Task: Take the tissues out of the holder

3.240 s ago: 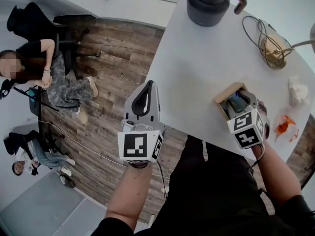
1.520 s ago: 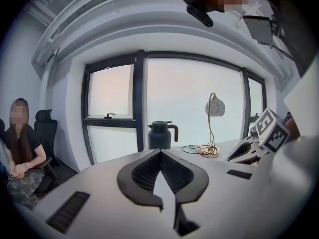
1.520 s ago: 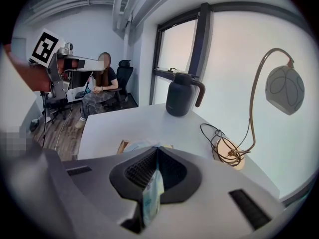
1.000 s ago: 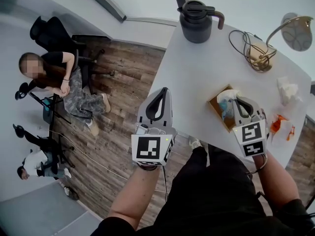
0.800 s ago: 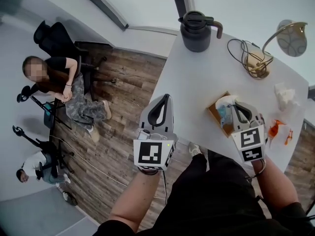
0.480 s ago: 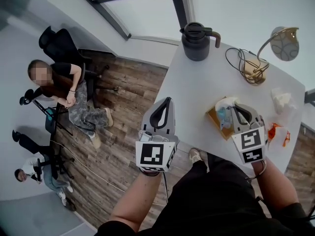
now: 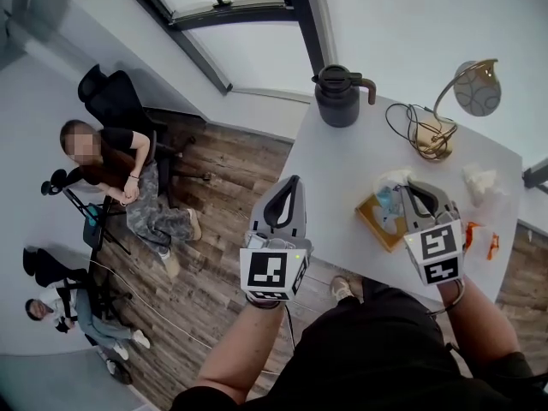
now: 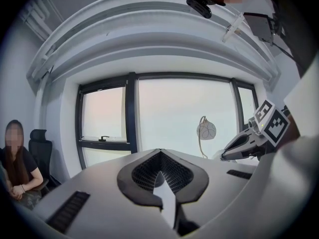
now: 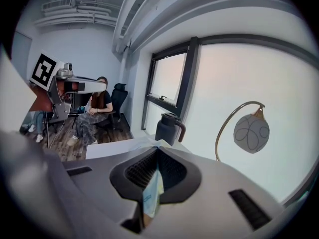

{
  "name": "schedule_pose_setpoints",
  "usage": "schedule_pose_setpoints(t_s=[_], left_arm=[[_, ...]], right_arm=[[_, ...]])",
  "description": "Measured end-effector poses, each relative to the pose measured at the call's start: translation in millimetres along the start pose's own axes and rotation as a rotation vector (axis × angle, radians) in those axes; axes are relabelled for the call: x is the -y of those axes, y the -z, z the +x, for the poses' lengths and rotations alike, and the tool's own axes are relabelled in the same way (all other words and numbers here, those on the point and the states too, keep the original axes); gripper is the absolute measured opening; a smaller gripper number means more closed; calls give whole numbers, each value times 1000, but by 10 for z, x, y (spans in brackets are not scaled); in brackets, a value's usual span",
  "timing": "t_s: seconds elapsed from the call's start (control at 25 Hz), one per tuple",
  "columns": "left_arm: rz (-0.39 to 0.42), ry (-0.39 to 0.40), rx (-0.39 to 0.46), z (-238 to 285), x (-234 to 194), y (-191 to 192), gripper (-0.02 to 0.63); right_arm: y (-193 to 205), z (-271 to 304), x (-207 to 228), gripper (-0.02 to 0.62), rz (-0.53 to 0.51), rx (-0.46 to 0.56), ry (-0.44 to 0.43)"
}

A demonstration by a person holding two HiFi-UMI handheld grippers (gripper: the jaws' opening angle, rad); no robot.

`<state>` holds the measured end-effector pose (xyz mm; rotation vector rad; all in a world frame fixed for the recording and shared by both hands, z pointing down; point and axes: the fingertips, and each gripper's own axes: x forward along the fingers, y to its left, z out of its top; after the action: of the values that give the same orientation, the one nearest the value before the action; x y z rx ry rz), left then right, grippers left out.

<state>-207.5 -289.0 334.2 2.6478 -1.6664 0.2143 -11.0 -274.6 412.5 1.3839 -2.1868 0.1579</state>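
A wooden tissue holder (image 7: 373, 219) sits near the front edge of the white table (image 7: 342, 169). My right gripper (image 7: 410, 184) is shut on a pale blue and white tissue pack (image 7: 390, 198), held just above the holder. In the right gripper view the tissue pack (image 9: 151, 195) is pinched between the closed jaws, with its white end poking past the tips. My left gripper (image 7: 289, 184) hangs off the table's left edge over the wooden floor, shut and empty. In the left gripper view its jaws meet with nothing between them.
A black thermos jug (image 7: 340, 98) stands at the table's far edge. A gold lamp (image 7: 469, 87) with a coiled cable (image 7: 419, 135) is at the back right. A crumpled tissue (image 7: 479, 179) and orange scraps (image 7: 473, 229) lie right of the holder. A seated person (image 7: 116, 171) is on the left.
My right gripper has risen out of the holder with the tissue pack in it. The head view has tilted upward, showing more of the window. The left gripper stayed put.
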Motion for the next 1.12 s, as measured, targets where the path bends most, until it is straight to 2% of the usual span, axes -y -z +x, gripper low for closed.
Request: schedule_pose_setpoints(t_s=[0.4, 0.72, 1.12], left_arm=[[3, -19, 26, 21, -110, -305, 3], [22, -11, 80, 131, -100, -613, 3], [27, -16, 87, 204, -104, -689, 3]], right_arm=[[-419, -193, 256, 9, 14, 88, 49], [-701, -342, 528, 9, 31, 152, 103], [-960, -412, 667, 8, 55, 209, 112]])
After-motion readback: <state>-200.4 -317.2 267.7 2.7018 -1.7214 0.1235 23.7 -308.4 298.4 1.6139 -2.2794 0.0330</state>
